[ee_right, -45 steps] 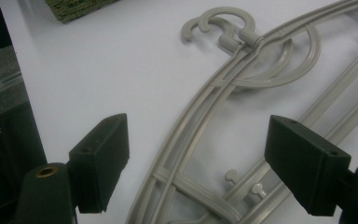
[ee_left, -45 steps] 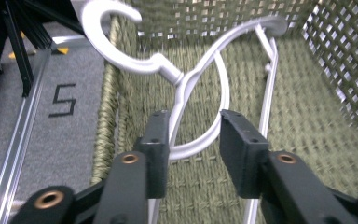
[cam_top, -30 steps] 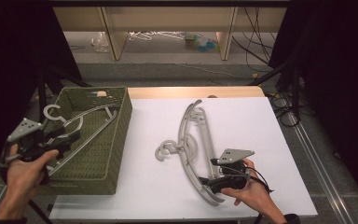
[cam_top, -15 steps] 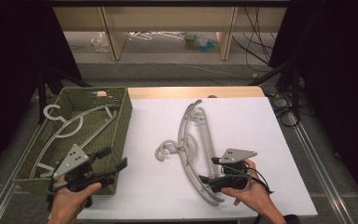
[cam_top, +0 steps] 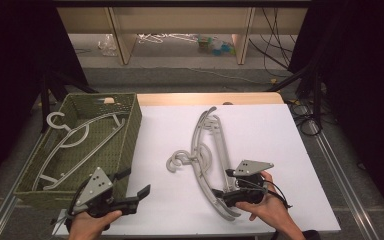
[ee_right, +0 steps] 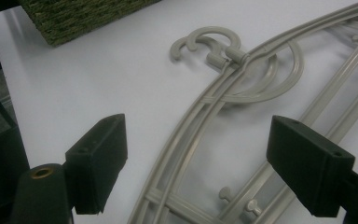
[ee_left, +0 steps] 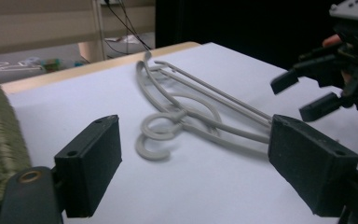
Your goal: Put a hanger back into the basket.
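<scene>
Two grey plastic hangers [cam_top: 207,150] lie stacked on the white table [cam_top: 265,125], hooks pointing left. A third grey hanger [cam_top: 75,142] lies inside the green woven basket [cam_top: 130,132] at the left. My left gripper [cam_top: 134,184] hovers by the basket's front right corner and points right at the hooks [ee_left: 161,133]. Its jaws have just been opening and now stand wide with nothing between them [ee_left: 198,158]. My right gripper [cam_top: 224,184] is open above the near end of the stacked hangers [ee_right: 205,116], whose bars run beneath its jaws [ee_right: 200,163]. That right gripper [ee_left: 303,93] also appears in the left gripper view.
The basket's corner [ee_right: 84,14] is close to the hooks. Bare white table lies between the two grippers and to the right of the hangers. A wooden strip [cam_top: 205,98] edges the table's far side. Behind are shelves, floor clutter [cam_top: 215,45] and cables [cam_top: 300,115].
My left gripper has moved from the basket's left side down and right to the table's front. The hanger near it now lies flat in the basket. The right gripper kept still.
</scene>
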A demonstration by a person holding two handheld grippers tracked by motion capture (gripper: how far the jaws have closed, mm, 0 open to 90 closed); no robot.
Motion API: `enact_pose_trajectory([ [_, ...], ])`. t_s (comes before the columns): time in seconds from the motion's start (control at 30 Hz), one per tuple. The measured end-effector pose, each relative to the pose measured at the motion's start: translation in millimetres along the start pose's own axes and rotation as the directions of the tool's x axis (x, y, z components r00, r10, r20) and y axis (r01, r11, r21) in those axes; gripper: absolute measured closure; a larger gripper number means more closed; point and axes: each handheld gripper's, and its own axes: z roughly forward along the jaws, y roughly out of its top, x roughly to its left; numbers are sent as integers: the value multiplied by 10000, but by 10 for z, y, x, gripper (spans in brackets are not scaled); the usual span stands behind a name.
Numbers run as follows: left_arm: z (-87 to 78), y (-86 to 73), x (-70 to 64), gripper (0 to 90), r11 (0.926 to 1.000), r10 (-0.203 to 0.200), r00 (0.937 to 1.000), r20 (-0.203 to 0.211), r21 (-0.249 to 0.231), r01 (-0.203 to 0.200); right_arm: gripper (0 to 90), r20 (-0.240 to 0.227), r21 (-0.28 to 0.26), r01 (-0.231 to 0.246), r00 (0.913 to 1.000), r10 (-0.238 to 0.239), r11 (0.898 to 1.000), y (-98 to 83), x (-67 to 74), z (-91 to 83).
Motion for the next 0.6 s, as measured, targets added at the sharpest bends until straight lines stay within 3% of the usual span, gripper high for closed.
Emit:
enact_pose_trajectory([
  [0.07,36,-39,-62,170,9999,41,9998,183,161,-44,213,-60,28,26,10000,-25,10000,1,3,7],
  [0.27,118,-115,-139,169,9969,677,9949,747,359,-705,214,-115,124,100,9999,-98,9999,15,34,39],
  [0.6,181,-201,-140,163,9964,545,9953,796,604,-594,217,49,505,227,9997,-229,9985,58,65,204],
])
